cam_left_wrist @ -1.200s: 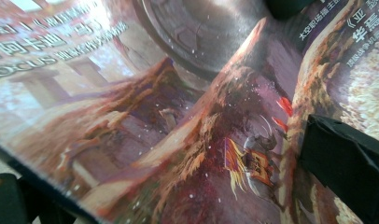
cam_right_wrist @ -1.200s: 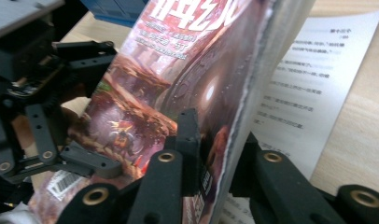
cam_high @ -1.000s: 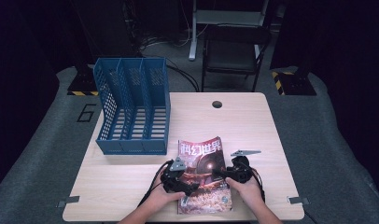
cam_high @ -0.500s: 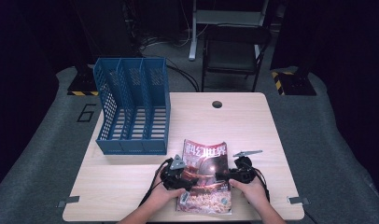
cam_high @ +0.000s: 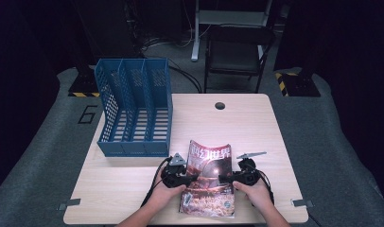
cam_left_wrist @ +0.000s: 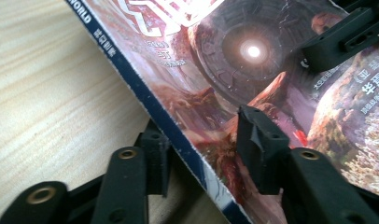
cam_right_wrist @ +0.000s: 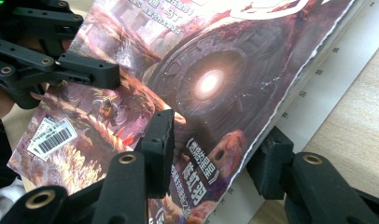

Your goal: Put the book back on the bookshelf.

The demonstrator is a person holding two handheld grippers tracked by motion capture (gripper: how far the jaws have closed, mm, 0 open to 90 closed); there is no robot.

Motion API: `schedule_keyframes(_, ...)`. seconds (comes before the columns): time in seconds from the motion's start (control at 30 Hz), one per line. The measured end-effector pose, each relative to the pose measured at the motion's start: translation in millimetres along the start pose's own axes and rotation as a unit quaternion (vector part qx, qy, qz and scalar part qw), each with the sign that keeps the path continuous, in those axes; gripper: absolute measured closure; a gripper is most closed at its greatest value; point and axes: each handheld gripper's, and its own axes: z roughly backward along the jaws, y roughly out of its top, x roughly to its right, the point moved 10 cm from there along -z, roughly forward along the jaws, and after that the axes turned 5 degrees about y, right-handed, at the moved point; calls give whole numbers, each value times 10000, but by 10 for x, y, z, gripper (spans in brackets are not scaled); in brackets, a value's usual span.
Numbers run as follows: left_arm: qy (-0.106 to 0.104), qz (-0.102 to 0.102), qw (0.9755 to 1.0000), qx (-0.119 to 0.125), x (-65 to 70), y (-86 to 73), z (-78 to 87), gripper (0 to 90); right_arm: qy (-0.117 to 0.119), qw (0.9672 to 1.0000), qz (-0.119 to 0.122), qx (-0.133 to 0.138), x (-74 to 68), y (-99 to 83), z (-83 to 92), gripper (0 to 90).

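The magazine (cam_high: 209, 182) lies near the front edge of the tabletop (cam_high: 247, 123), its far end raised. The left gripper (cam_high: 192, 178) has just been closing its jaws over the spine edge; the right gripper (cam_high: 224, 178) straddles the opposite edge. Whether either one clamps it, I cannot tell. The blue file rack (cam_high: 133, 108) stands at the left edge

- Magazine (cam_left_wrist: 253, 51) spine, in the left gripper view: white letters "WORLD" at the top end of the dark blue edge, then small Chinese characters I can't make out.
- Cover, right gripper view: yellow Chinese title lines low down, too tilted to read properly, plus a white barcode sticker (cam_right_wrist: 53, 136) with digits too tiny.
- Cover masthead in the high view: big white Chinese characters, blurry.
- Floor mat (cam_high: 57, 137) left of the surface: a large "6" (cam_high: 89, 114).
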Motion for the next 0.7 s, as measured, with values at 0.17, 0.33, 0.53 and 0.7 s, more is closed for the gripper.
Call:
schedule_keyframes(0.17, -56, 158, 9999, 11, 7, 14, 23, 658, 30, 10000, -66, 5, -6, 2, -1, 555)
schedule_keyframes(0.33, -17, 256, 9997, 64, 27, 35, 50, 698, 74, 9999, -77, -6, -11, 1, 2, 554)
schedule_keyframes(0.53, 41, 388, 9991, 157, 12, 73, 97, 750, 243, 9996, -73, -126, -53, -35, -9, 554)
schedule_keyframes(0.7, 66, 319, 9994, 153, 11, 85, 115, 757, 359, 9990, -165, -193, -61, -54, -9, 575)
